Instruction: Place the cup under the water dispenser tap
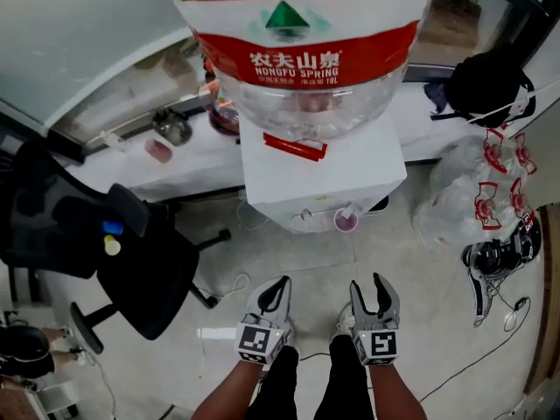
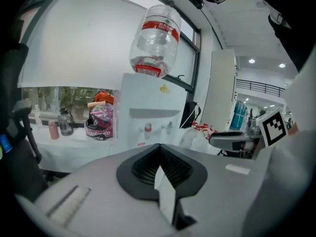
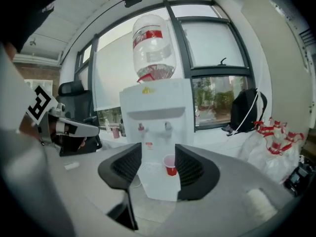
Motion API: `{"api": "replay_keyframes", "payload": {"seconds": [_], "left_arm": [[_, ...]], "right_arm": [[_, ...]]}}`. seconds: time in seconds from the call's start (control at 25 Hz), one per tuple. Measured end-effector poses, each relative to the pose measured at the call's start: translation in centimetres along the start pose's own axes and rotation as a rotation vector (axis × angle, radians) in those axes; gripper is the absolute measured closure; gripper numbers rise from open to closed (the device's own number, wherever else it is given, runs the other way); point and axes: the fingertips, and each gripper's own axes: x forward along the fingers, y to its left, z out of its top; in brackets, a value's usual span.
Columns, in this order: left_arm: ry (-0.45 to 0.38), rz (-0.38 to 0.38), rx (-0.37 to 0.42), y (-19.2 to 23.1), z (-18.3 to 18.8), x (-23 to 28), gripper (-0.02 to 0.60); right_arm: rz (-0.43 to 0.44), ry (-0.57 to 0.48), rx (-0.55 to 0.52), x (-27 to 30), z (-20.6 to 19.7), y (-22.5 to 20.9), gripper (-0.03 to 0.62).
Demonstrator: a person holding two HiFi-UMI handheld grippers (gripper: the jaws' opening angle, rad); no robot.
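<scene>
Nearest, the left gripper [image 1: 280, 285] has its jaws pressed together, empty; the right gripper [image 1: 367, 287] is parted on nothing. Beyond, the red cup [image 1: 346, 221] stands under the water dispenser [image 1: 350, 169] tap, likely light and crushable, best pinched gently mid-wall.

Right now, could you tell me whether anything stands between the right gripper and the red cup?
Nothing visible does. The right gripper's open jaws frame the red cup, which stands apart from them on the water dispenser's ledge below a tap, with only bare floor between.
</scene>
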Motion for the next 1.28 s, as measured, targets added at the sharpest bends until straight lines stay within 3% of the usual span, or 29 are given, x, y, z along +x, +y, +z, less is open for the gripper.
{"api": "replay_keyframes", "payload": {"seconds": [0.12, 0.24, 0.68, 1.08, 1.28], "left_arm": [[-0.005, -0.036, 0.000, -1.5, 3.8, -1.5, 0.566], [-0.014, -0.068, 0.019, -2.5, 7.1, -2.8, 0.566], [-0.087, -0.098, 0.044, -3.5, 16.7, -7.1, 0.566], [-0.180, -0.127, 0.132, -4.9, 21.1, -9.6, 0.566], [-0.211, -0.119, 0.138, -5.3, 22.0, -10.4, 0.566]], "right_arm": [[-0.070, 0.010, 0.012, -3.1, 3.7, -0.5, 0.470], [-0.082, -0.005, -0.028, -4.7, 7.6, 0.0, 0.590], [-0.002, -0.145, -0.213, -6.9, 21.6, 3.7, 0.591], [0.037, -0.214, -0.278, -8.7, 28.0, 6.2, 0.592], [0.029, -0.247, -0.263, -9.6, 27.5, 6.0, 0.592]]}}
